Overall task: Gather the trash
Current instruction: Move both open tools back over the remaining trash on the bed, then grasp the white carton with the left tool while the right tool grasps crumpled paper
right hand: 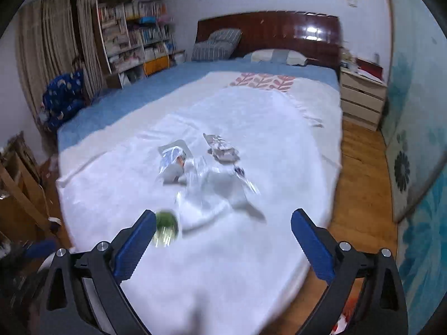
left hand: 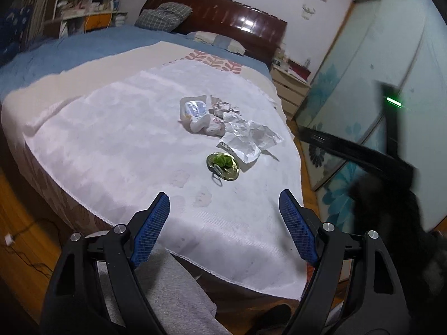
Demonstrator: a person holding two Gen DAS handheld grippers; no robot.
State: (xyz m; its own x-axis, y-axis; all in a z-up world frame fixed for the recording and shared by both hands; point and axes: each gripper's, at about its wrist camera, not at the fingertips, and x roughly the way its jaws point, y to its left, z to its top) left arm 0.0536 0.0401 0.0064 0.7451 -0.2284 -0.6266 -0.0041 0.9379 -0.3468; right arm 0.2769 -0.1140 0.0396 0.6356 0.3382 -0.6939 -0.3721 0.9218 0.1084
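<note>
Left wrist view, both hand-held grippers wide open w/ nothing held, left hand-held gripper (left hand: 225,202), right hand-held gripper (right hand: 223,220), crinkled wrappers (left hand: 245,136), round foil lid (left hand: 223,166), white cloth (left hand: 111,145).

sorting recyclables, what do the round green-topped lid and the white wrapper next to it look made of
Round lid: likely thin metal, going by the glossy gold rim and pull ring; the green on top is unclear. White wrapper: looks like crinkled paper or plastic film, with sharp creases and a matte-to-slight sheen.

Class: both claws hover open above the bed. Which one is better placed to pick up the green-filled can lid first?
Left claw: the can lid lies almost centred ahead; the right claw sees it off-side.
</note>
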